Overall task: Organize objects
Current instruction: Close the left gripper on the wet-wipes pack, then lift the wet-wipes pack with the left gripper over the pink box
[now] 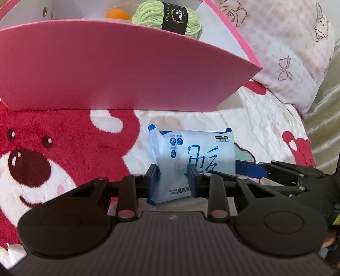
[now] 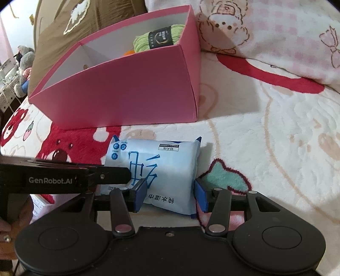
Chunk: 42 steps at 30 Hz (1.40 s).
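Note:
A light blue wipes pack (image 1: pixel 197 148) (image 2: pixel 157 157) lies on the bear-print blanket just in front of an open pink box (image 1: pixel 106 74) (image 2: pixel 127 91). My left gripper (image 1: pixel 172 180) is shut on the pack's near left end, with both pads pressing it. My right gripper (image 2: pixel 170 196) straddles the pack's other end, and its blue pads touch both sides. In the left wrist view, one right gripper finger (image 1: pixel 250 169) shows beside the pack. Green yarn (image 1: pixel 148 12) (image 2: pixel 142 42) and an orange object (image 1: pixel 118 14) lie inside the box.
A plush blanket with a red bear (image 1: pixel 31 159) covers the surface. A pink-and-white pillow (image 1: pixel 286 53) (image 2: pixel 276 31) lies behind and right of the box. A brown cushion (image 2: pixel 85 21) and a grey plush toy (image 2: pixel 23 63) sit at the far left.

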{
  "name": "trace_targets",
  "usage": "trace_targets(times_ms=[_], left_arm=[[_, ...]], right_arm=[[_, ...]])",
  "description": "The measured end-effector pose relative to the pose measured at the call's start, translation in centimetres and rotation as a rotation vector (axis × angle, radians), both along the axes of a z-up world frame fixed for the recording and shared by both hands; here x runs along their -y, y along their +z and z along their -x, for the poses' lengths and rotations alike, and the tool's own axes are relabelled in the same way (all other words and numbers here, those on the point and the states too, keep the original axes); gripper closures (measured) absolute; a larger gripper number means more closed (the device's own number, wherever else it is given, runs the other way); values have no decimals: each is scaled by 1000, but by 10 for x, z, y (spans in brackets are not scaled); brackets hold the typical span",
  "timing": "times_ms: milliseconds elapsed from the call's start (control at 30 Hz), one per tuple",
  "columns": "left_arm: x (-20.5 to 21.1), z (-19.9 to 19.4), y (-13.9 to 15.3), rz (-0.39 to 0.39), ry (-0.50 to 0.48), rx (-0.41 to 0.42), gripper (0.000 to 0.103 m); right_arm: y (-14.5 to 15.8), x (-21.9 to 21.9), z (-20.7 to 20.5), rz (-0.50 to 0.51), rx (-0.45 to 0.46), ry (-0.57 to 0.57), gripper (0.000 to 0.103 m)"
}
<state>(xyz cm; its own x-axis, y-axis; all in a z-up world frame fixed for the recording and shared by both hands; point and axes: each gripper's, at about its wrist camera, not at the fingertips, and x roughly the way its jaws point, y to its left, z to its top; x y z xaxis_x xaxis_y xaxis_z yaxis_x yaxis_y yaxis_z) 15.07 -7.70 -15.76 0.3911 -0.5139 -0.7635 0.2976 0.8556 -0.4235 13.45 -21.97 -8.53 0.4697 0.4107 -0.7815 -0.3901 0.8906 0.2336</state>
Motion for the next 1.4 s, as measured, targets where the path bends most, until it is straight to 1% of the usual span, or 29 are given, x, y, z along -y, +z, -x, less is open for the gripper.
trace_targets(times_ms=[67, 133, 233, 300, 400, 467, 533, 667, 733, 933, 1167, 1267, 1333, 1400], left_arm=[[1, 0, 2, 4, -8, -2, 75], [3, 3, 4, -14, -23, 7, 75], [3, 5, 8, -20, -25, 6, 75], [0, 4, 11, -2, -26, -7, 75], [-5, 5, 17, 1, -30, -13, 75], [-7, 5, 19, 1, -41, -24, 74], [-11, 2, 23, 17, -54, -47, 74], [-26, 0, 34, 80, -37, -74, 74], [-29, 1, 38, 88, -33, -73, 75], [-36, 13, 51, 72, -22, -63, 75], [-52, 21, 64, 108, 30, -104, 75], [-56, 26, 72, 102, 46, -85, 75], [-57, 30, 80, 83, 37, -65, 75], [-57, 34, 86, 83, 38, -56, 73]], right_arm=[[1, 0, 2, -2, 9, 4, 49], [3, -4, 6, 6, 29, 16, 49], [6, -12, 11, 51, 64, 39, 48], [8, -13, 11, 55, 58, 41, 47], [13, -13, 12, 44, 41, 28, 45], [15, -15, 15, 49, 45, 37, 43], [18, -17, 17, 61, 54, 50, 43], [28, -17, 19, 49, 61, 69, 42], [33, -17, 22, 40, 66, 75, 42], [42, -21, 30, 28, 68, 99, 38], [51, -25, 36, 2, 76, 139, 36], [58, -30, 39, 5, 78, 164, 34], [65, -35, 43, 16, 88, 192, 33], [72, -39, 47, 36, 103, 211, 33]])
